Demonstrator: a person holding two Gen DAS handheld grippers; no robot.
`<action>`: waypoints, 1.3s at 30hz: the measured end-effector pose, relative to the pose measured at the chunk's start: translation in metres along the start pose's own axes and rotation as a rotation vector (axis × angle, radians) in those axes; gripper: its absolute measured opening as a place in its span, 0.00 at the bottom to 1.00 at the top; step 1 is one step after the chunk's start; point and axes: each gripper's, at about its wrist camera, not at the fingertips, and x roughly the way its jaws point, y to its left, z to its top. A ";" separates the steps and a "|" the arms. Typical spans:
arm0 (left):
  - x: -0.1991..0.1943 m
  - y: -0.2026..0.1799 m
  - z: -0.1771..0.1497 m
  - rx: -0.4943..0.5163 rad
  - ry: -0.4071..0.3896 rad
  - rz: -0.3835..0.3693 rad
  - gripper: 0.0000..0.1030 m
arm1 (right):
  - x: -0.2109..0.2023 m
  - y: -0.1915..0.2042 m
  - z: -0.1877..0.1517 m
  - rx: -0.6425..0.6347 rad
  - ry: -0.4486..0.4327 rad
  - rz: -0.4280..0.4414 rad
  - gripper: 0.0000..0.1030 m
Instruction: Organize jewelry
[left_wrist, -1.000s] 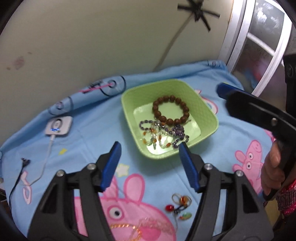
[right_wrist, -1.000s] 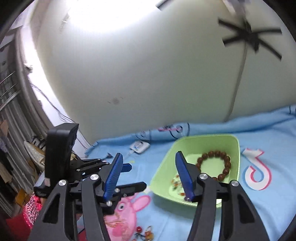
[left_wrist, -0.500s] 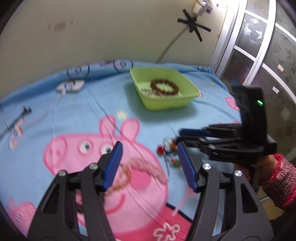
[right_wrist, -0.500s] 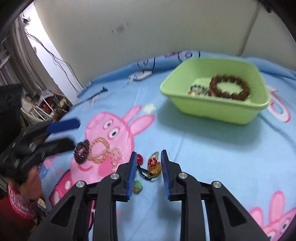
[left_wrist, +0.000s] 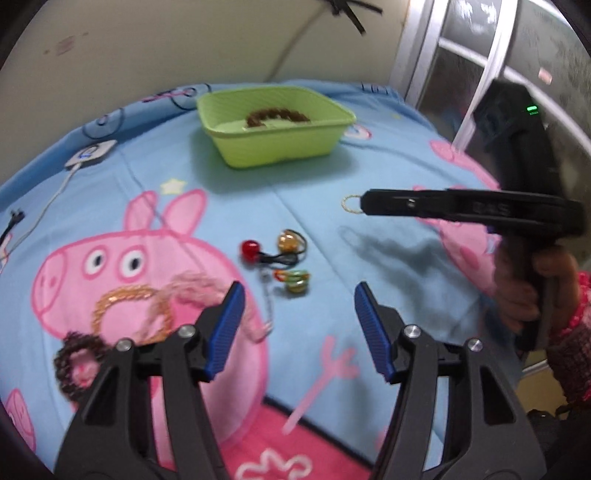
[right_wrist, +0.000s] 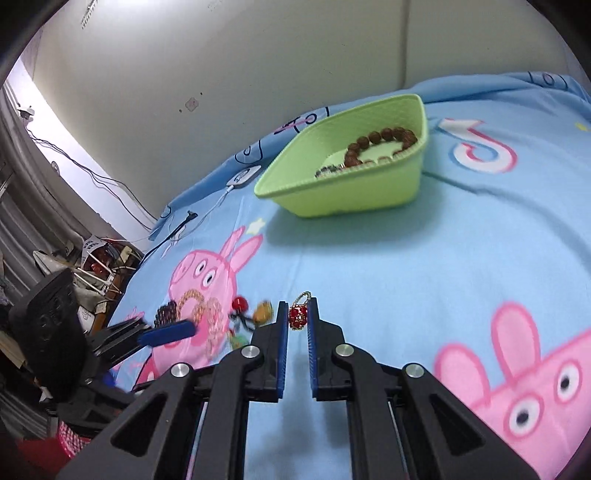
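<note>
While a brown wooden-bead bracelet (right_wrist: 380, 142) and a darker beaded strand (right_wrist: 328, 169) lie in the ribbed green plastic tray (right_wrist: 354, 195) near the cream wall, the right hand-held gripper (right_wrist: 297, 319) is clenched on a red beaded ring (right_wrist: 298, 316) above the cloth. The left hand-held gripper (left_wrist: 299, 325) hangs released over the blue cartoon-pig cloth (left_wrist: 388, 258) covering the surface, where a gold chain bracelet (left_wrist: 129, 306), a dark fuzzy band (left_wrist: 75, 354) and small bead charms (left_wrist: 280, 254) lie loose.
</note>
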 end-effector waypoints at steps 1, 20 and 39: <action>0.010 -0.003 0.002 0.005 0.017 0.022 0.52 | -0.001 -0.001 -0.005 -0.001 0.001 -0.002 0.00; -0.037 0.039 0.027 -0.112 -0.067 -0.073 0.17 | 0.004 0.003 0.001 -0.045 0.030 0.087 0.00; 0.071 0.072 0.175 -0.169 0.026 -0.056 0.45 | 0.028 -0.027 0.116 0.035 -0.110 -0.014 0.00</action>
